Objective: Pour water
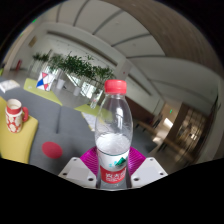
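Bottle [113, 135] stands upright, clamped between the gripper's [113, 176] two pink pads.

Open office lounge (potted plants [75, 66])

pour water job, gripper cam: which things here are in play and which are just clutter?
In play:
- water bottle, red cap on, held upright between the fingers
- gripper, both pads pressed on the bottle
- red and white mug, beyond the fingers on the yellow-green table; probably the pour target

Clutter:
- red disc on the table
- potted plants far behind
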Demonstrator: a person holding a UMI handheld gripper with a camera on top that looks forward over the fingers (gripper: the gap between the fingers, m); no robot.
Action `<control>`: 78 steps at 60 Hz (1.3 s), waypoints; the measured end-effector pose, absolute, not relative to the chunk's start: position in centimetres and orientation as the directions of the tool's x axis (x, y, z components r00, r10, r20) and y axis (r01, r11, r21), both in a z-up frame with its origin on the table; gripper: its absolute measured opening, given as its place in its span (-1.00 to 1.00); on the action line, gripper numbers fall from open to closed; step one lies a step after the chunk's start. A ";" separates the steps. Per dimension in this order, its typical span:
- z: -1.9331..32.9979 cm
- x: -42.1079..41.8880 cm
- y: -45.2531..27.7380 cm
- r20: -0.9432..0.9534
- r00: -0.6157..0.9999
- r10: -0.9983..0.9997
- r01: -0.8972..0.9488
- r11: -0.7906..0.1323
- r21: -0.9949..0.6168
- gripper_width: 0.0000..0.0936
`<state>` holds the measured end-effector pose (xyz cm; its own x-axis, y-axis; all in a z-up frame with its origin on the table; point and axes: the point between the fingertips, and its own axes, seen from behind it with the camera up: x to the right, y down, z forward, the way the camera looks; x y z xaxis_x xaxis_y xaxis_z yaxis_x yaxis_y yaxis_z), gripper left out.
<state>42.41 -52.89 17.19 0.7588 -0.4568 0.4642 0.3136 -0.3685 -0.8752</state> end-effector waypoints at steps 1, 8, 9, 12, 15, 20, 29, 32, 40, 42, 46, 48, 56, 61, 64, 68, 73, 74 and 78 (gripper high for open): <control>18.3 42.4 -52.6 0.499 0.735 -0.459 0.349 -0.376 -0.859 -0.28; 25.7 41.4 -50.0 0.737 0.523 -0.427 0.612 -0.414 -0.674 -0.28; 26.6 41.0 -49.4 0.768 0.487 -0.416 0.648 -0.418 -0.637 -0.28; 28.9 39.7 -47.4 0.845 0.381 -0.376 0.744 -0.417 -0.522 -0.28; 30.7 37.6 -45.9 0.906 0.257 -0.337 0.821 -0.419 -0.389 -0.28; 32.7 34.0 -43.0 0.960 0.057 -0.274 0.902 -0.397 -0.167 -0.29; 32.0 27.4 -38.5 0.938 -0.303 -0.166 0.922 -0.302 0.244 -0.29; 31.1 24.7 -37.4 0.897 -0.419 -0.143 0.890 -0.262 0.374 -0.29; 27.3 21.1 -35.5 0.819 -0.569 -0.077 0.817 -0.167 0.552 -0.28; 26.5 20.4 -35.1 0.796 -0.602 -0.064 0.795 -0.148 0.589 -0.28; 24.7 20.2 -34.6 0.777 -0.628 -0.053 0.776 -0.122 0.619 -0.28; 24.6 19.7 -34.3 0.777 -0.627 -0.048 0.777 -0.112 0.620 -0.29; 24.6 20.0 -34.1 0.796 -0.603 -0.055 0.795 -0.114 0.595 -0.28; 26.8 19.6 -34.9 0.848 -0.521 -0.096 0.852 -0.108 0.512 -0.29; 28.3 19.5 -35.4 0.899 -0.419 -0.123 0.906 -0.112 0.407 -0.29; 29.6 20.0 -36.1 0.958 -0.236 -0.164 0.969 -0.119 0.219 -0.29; 31.6 20.6 -36.5 0.980 0.076 -0.187 0.991 -0.092 -0.094 -0.28; 31.7 20.7 -36.7 0.972 0.143 -0.188 0.983 -0.088 -0.162 -0.28; 32.2 22.1 -37.2 0.890 0.414 -0.191 0.897 -0.081 -0.434 -0.28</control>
<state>22.07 -37.24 32.19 0.4137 -0.1914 0.8900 0.8971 -0.0808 -0.4344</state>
